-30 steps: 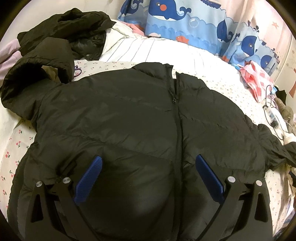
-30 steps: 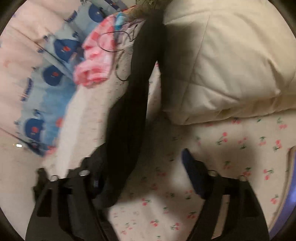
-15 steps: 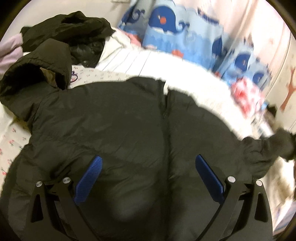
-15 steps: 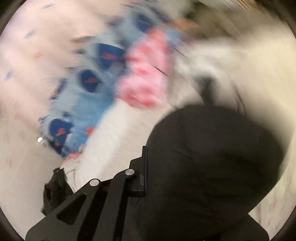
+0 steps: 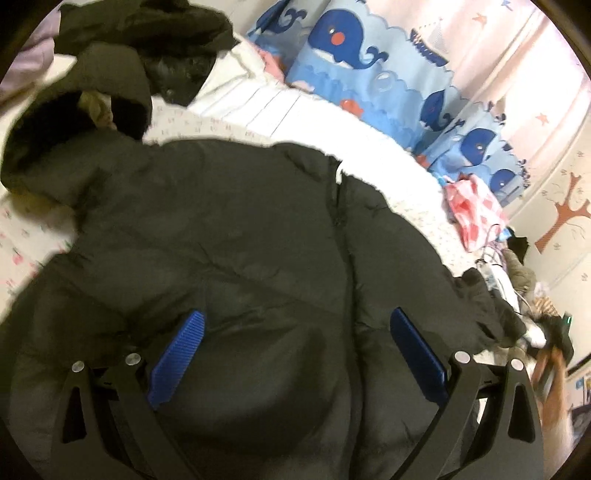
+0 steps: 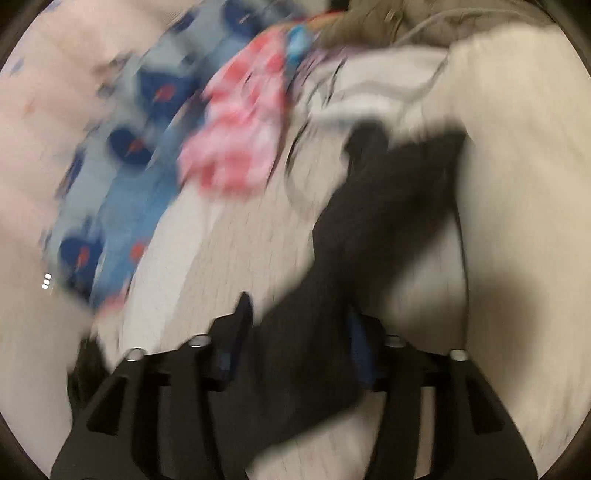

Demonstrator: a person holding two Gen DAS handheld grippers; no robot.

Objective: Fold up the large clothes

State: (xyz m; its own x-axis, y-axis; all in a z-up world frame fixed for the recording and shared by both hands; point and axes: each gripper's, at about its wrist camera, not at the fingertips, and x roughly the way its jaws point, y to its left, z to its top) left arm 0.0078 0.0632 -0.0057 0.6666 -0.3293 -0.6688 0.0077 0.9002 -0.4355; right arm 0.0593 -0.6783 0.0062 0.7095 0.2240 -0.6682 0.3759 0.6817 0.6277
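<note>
A large black puffer jacket (image 5: 240, 251) lies front-up on the bed, its zip running down the middle and its hood (image 5: 74, 122) at the upper left. My left gripper (image 5: 295, 328) is open and hovers just over the jacket's lower body, blue pads apart. In the blurred right wrist view, my right gripper (image 6: 299, 328) is shut on the jacket's black sleeve (image 6: 369, 221) and holds it lifted above the bed. That sleeve also shows at the right in the left wrist view (image 5: 484, 306).
Another dark garment (image 5: 147, 26) is heaped at the back left. A whale-print blue curtain (image 5: 369, 66) hangs behind the bed. A pink checked cloth (image 5: 472, 206), cables and small items lie at the right. A cream pillow (image 6: 524, 221) lies beside the sleeve.
My right gripper closed on the sleeve and is swinging it up and across, with heavy blur. The left view has shifted slightly right; the jacket body has stayed flat.
</note>
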